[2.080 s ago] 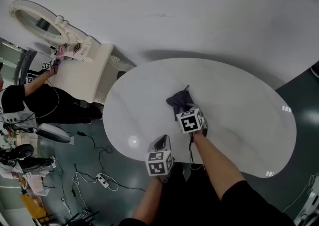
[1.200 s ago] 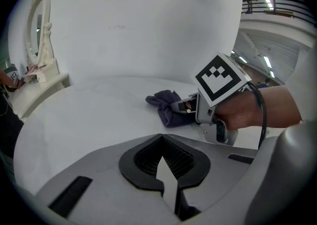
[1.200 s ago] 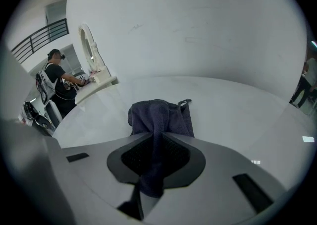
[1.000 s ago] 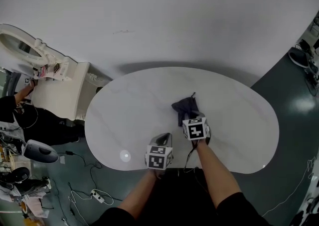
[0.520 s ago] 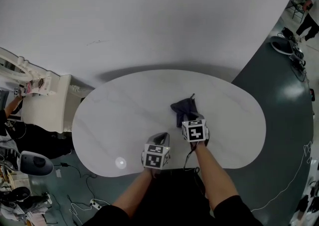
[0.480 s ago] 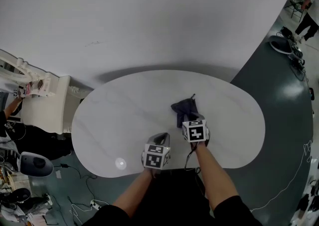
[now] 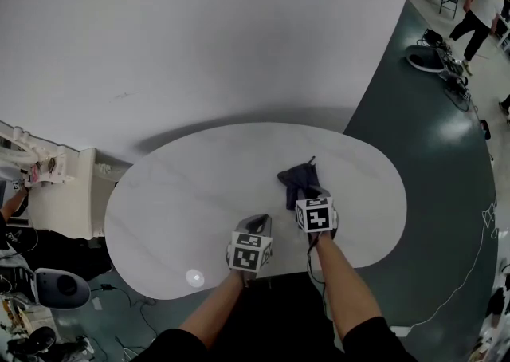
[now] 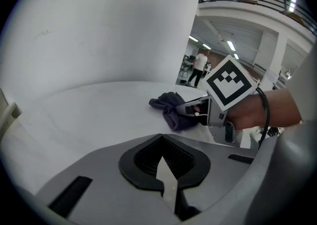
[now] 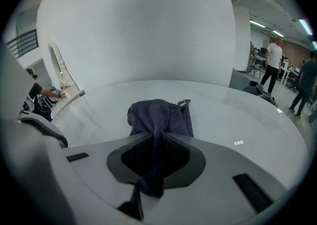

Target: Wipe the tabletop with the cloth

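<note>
Right gripper (image 9: 157, 162), fingers tight on dark cloth (image 9: 159, 112) atop tabletop (image 9: 237, 115); left gripper (image 8: 166, 172), fingers together, empty.

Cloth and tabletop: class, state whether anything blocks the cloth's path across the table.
Nothing visible does. The right claw grips the cloth on the white tabletop; only the left claw is near its front edge.

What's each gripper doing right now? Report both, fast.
Left gripper: shut, holding nothing.
Right gripper: shut on the cloth.
</note>
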### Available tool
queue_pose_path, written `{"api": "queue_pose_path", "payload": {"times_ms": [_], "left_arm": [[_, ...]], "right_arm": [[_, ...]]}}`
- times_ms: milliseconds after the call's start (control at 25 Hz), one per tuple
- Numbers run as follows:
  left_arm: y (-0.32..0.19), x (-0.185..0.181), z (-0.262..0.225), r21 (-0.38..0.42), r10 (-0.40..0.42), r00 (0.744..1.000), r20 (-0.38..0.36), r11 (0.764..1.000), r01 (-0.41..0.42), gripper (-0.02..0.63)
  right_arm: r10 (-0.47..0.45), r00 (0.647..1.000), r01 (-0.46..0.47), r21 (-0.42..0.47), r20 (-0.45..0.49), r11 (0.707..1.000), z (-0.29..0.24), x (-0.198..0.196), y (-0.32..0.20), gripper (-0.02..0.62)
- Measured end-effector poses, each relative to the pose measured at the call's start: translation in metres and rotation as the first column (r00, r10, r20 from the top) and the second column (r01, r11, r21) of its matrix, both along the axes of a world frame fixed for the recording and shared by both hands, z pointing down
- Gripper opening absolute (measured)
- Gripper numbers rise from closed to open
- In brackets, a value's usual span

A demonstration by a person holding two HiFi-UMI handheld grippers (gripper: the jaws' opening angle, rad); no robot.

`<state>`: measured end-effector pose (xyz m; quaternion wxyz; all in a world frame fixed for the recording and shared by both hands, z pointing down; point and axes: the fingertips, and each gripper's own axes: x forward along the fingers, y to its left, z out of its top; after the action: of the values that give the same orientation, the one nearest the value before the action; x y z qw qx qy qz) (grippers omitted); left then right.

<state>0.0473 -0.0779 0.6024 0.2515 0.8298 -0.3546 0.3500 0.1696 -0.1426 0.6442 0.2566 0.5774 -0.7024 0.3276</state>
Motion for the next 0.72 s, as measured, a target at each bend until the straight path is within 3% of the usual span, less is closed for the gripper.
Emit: {"api": "queue_pose_path", "payload": {"times_ms": [360,720], "left_arm": [[-0.006,0.040,-0.002,0.006,0.066,0.998,0.003,0.998,-0.066,0.003],[-0.008,0.075,-0.003,0.009,0.118,0.993,0.004,0.993,-0.118,0.003]], "right_arm": [[0.074,0.997,-0.074,-0.004,-0.010,0.997,0.001,0.054,0.013,0.041],[0.156,0.986,-0.157,-0.012,-0.057,0.987,0.002,0.132,0.021,0.041]]}}
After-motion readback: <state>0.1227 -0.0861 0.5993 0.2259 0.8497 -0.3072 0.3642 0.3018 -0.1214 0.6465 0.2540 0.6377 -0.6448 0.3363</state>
